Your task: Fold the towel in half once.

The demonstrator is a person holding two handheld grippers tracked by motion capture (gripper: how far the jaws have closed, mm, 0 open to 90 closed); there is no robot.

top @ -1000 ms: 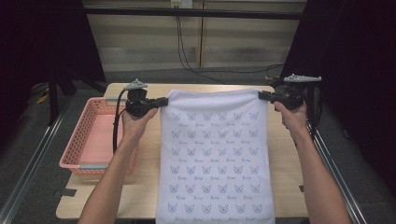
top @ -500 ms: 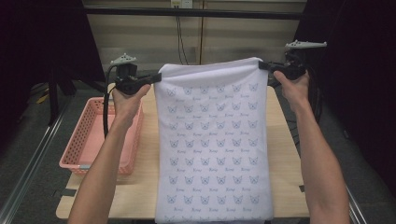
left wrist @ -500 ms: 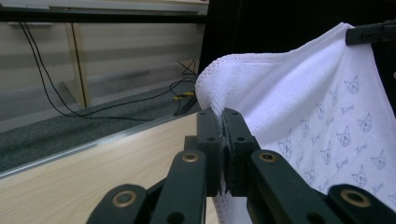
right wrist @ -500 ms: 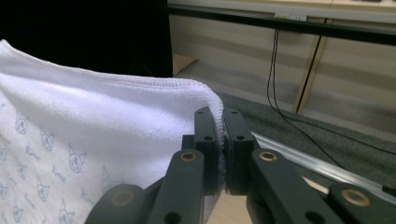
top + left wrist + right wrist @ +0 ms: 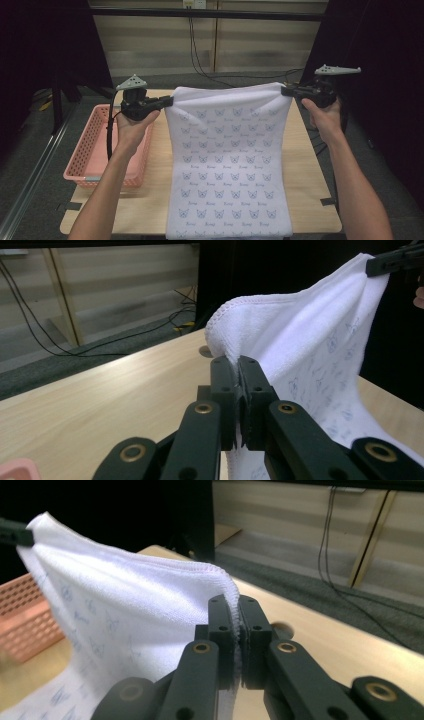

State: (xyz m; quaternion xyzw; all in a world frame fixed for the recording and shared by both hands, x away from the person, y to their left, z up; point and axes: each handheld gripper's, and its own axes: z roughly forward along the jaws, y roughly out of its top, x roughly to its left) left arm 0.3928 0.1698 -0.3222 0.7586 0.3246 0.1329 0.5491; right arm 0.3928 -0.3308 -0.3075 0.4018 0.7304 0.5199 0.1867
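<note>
High view: white terry towel (image 5: 227,165) with blue cat-face print hangs taut between both hand-held grippers, lower end draped over the near edge of the pale wood surface (image 5: 307,175). Left hand-held gripper (image 5: 167,101) pinches the top-left corner, right hand-held gripper (image 5: 286,91) the top-right. Pink perforated plastic basket (image 5: 95,150) sits at left.

Left gripper view: jaws clamped on stitched hem, fabric bunched.

Right gripper view: same, jaws tight on hem corner.

I see bare table (image 5: 307,165) below my right jaws; the basket (image 5: 90,155) blocks the space under my left jaws.
</note>
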